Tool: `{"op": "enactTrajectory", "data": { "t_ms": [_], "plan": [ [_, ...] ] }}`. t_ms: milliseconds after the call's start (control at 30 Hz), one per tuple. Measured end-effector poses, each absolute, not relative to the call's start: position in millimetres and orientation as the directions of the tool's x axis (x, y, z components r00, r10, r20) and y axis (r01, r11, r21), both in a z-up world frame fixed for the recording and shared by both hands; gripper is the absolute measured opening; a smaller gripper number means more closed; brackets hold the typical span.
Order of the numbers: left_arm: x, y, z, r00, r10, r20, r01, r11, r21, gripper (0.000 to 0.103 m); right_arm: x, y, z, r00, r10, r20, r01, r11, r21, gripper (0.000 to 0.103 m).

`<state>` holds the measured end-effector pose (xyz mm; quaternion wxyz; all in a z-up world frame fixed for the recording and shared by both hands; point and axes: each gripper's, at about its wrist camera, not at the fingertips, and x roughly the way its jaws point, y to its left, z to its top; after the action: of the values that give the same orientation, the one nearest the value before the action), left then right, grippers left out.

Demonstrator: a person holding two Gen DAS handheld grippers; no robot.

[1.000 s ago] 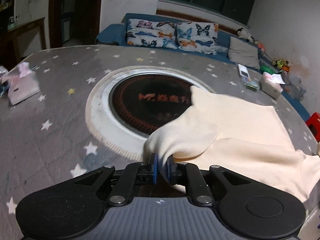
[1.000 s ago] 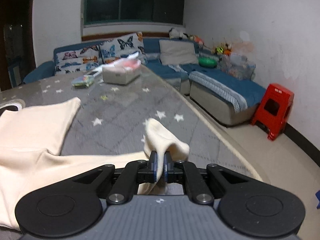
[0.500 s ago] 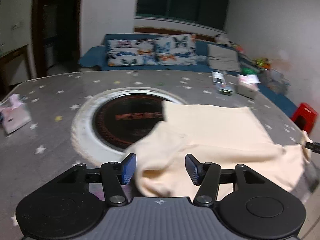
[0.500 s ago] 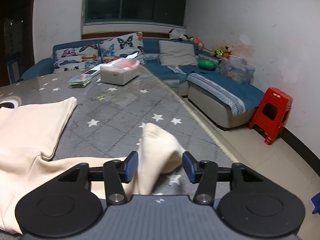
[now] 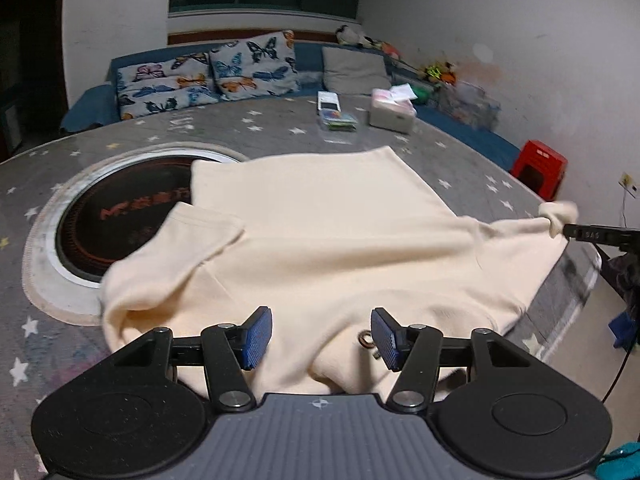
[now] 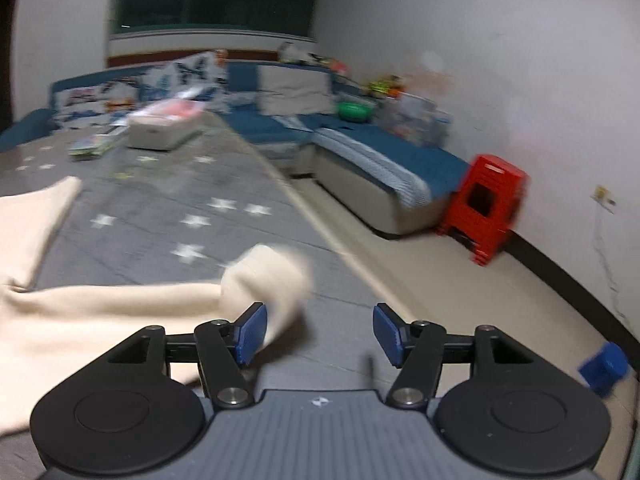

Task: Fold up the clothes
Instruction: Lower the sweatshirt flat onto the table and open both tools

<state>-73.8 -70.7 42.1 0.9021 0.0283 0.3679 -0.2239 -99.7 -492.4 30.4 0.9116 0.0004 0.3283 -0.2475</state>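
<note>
- Right now the cream shirt (image 5: 320,232) lies spread over the grey star-patterned table cover (image 5: 280,128), its far part folded flat and one short sleeve lying toward the round dark hotplate (image 5: 120,208) set in the table
- Left gripper (image 5: 321,338): jaws stand apart, blue pads clear of the fabric on both sides; the shirt's near edge bunches up in the gap between them, and a small metal ring shows just beside the right-hand pad
- Right gripper (image 6: 320,332): jaws opening; a rolled end of the shirt (image 6: 264,280) sits against the left-hand pad, while the other pad is well clear with bare table cover between them
- From the left wrist view that same end of the shirt reaches the table's right edge, where a black finger of the right gripper touches it
- Farther back on the table sit a white tissue box (image 5: 392,112) and, beside it, a small packet (image 5: 338,120)
- Beyond the table runs a blue sofa (image 6: 380,148) with butterfly cushions (image 5: 208,76), and a red stool (image 6: 486,216) stands on the floor by the wall
- Right wrist view is blurred
</note>
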Motion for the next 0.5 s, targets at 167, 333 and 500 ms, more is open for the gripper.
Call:
{"op": "enactTrajectory", "data": {
  "t_ms": [167, 333, 500],
  "plan": [
    [-75.1, -72.4, 40.3, 0.620, -0.390, -0.681, 0.438, 0.892, -0.112, 0.058, -111.0, -505.5, 36.8, 0.684, -0.440, -0.582, 0.475, 0.874, -0.102, 0.059],
    [-77.3, -74.9, 38.2, 0.609, -0.399, -0.685, 0.453, 0.884, -0.113, 0.058, -89.3, -495.4, 35.8, 0.728, -0.342, -0.595, 0.383, 0.922, -0.061, 0.057],
    [-80.6, -75.4, 34.5, 0.600, -0.392, -0.697, 0.458, 0.883, -0.103, 0.058, -62.0, -484.9, 21.5, 0.722, -0.279, -0.633, 0.317, 0.947, -0.056, 0.057]
  ]
}}
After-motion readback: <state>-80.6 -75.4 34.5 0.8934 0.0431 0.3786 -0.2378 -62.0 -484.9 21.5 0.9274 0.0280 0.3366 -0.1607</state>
